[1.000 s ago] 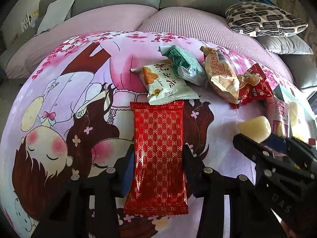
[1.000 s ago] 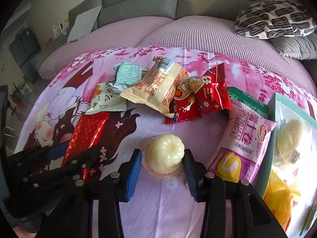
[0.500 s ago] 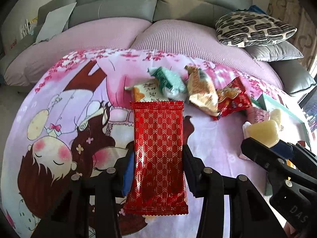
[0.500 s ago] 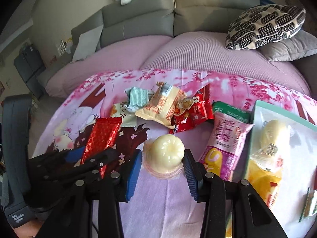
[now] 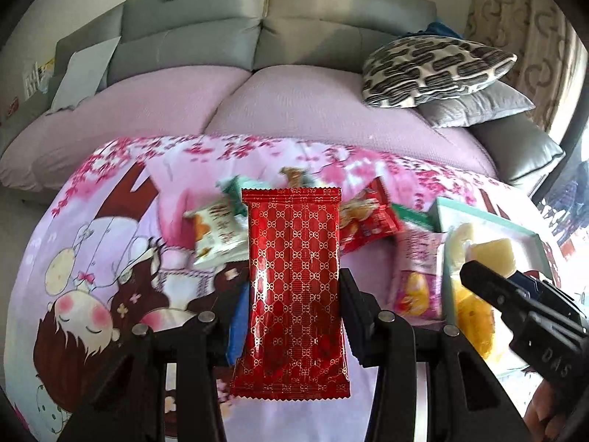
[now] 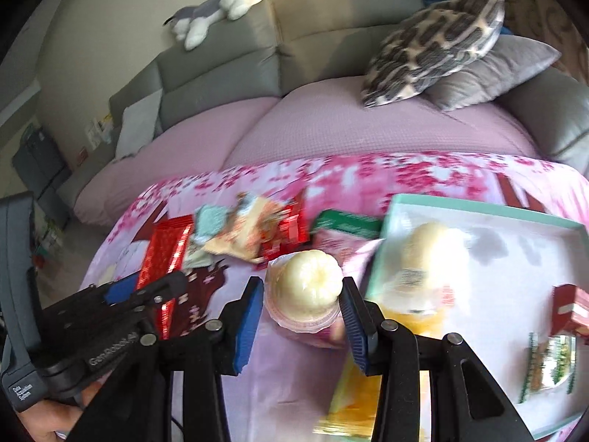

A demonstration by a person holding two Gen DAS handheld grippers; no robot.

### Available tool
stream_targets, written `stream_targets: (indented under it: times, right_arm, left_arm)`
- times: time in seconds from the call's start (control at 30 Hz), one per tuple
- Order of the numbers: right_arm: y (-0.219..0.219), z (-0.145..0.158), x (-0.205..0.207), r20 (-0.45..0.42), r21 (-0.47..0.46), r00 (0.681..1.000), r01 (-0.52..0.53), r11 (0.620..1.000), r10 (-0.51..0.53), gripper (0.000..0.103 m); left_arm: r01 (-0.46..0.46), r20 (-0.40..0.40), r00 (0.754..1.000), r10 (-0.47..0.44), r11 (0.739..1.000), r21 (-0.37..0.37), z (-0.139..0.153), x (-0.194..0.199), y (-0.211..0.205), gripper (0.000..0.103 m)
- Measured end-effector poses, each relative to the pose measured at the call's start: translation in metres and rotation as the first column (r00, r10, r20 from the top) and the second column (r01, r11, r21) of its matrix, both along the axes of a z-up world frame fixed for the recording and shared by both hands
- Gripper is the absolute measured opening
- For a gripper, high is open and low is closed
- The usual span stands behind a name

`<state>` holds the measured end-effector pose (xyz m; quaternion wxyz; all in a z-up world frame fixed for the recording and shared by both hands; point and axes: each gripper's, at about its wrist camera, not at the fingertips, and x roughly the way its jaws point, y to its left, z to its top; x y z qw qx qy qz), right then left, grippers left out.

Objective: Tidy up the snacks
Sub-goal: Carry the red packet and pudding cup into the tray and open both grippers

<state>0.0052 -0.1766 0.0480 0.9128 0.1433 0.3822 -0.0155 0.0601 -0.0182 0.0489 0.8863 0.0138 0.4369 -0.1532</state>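
Note:
My left gripper is shut on a red patterned snack packet and holds it flat above the pink cartoon cloth. The packet also shows in the right wrist view. My right gripper is shut on a pale yellow jelly cup, lifted near the left edge of the teal-rimmed tray. The right gripper and cup also show in the left wrist view. The tray holds another jelly cup, yellow packets and a red box.
A pile of loose snack packets lies on the cloth left of the tray, with a pink packet beside it. A grey sofa with pink cover, patterned pillow and plush toy stands behind.
Both grippers have risen off the cloth with their snacks and moved right. The right gripper with the jelly cup now sits at the tray's left edge.

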Motion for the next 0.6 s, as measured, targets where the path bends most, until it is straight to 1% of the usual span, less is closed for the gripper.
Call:
stream_targets:
  times: [0.17,0.3,0.43,0.5,0.6]
  right_arm:
    - [-0.041,0.003,-0.013,0.009,0.011,0.995,0.1,0.995,-0.1,0.045]
    - [-0.078,0.008,-0.026,0.023,0.01,0.98,0.195,0.981,-0.195,0.045]
    - [-0.115,0.01,-0.038,0.032,0.003,0.955,0.294,0.956,-0.294,0.045]
    - [-0.133,0.011,-0.043,0.035,-0.018,0.938,0.346,0.938,-0.346,0.045]
    - [-0.154,0.01,-0.048,0.037,-0.052,0.917,0.399,0.915,-0.398,0.045]
  left_arm:
    - [0.073,0.02,0.997,-0.073,0.997,-0.006,0.01,-0.006,-0.032,0.046]
    - [0.14,0.041,0.989,-0.14,0.99,-0.003,0.019,-0.008,-0.064,0.046]
    - [0.208,0.066,0.976,-0.208,0.978,0.004,0.029,-0.009,-0.105,0.046]
    - [0.233,0.069,0.97,-0.232,0.973,-0.001,0.032,-0.01,-0.121,0.046]
    - [0.289,0.062,0.956,-0.288,0.957,-0.014,0.034,-0.013,-0.151,0.046]
